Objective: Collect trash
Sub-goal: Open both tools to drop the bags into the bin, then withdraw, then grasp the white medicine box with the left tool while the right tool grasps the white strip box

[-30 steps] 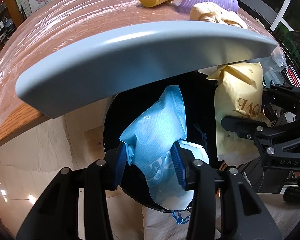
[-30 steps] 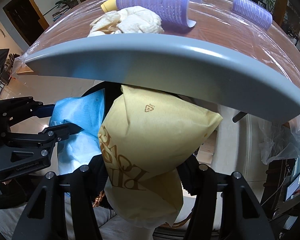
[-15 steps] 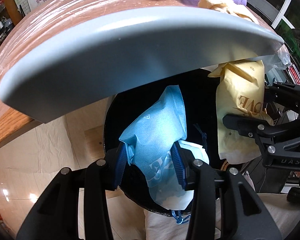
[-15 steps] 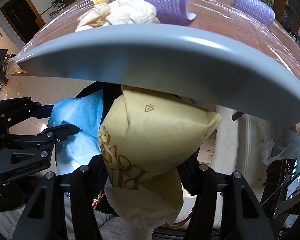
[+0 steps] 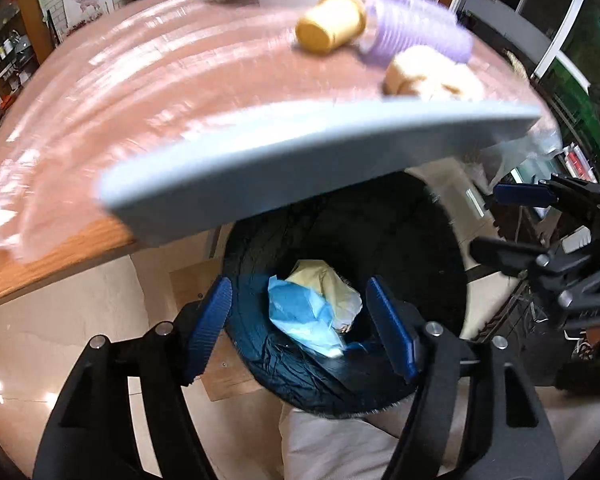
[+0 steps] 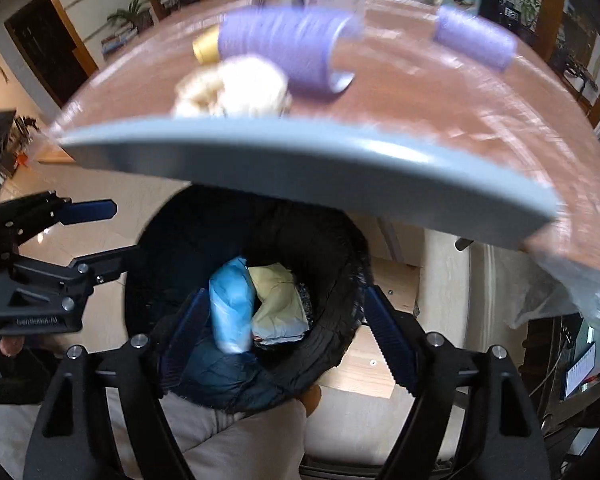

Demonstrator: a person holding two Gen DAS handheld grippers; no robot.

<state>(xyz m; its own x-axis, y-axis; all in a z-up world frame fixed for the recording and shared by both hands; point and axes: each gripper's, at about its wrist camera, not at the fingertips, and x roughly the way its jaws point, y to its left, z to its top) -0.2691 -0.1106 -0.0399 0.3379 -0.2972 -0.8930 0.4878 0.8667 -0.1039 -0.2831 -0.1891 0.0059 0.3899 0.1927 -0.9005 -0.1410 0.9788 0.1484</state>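
A black-lined trash bin (image 5: 428,248) (image 6: 160,248) stands on the floor below the table edge. Inside it lie a blue wrapper (image 5: 304,316) (image 6: 232,304) and a yellow wrapper (image 5: 332,284) (image 6: 278,300), side by side. My left gripper (image 5: 302,322) hangs above the bin with its jaws opening and nothing pressed between the blue pads. My right gripper (image 6: 284,334) also hovers over the bin, jaws opening, with nothing in its grip. Each gripper shows at the edge of the other's view. A crumpled cream tissue (image 5: 432,76) (image 6: 232,88) lies on the table near the edge.
A grey tray rim (image 5: 300,160) (image 6: 300,160) overhangs the bin at the plastic-covered wooden table (image 5: 140,92). On the table lie a yellow cup (image 5: 332,28), purple hair rollers (image 6: 284,48) (image 6: 476,36), boxes and a mug. A person's light trousers (image 6: 240,440) are below the bin.
Both grippers opened and let go: the blue and yellow wrappers dropped into the bin. Both grippers rose a little, and more of the table top shows.
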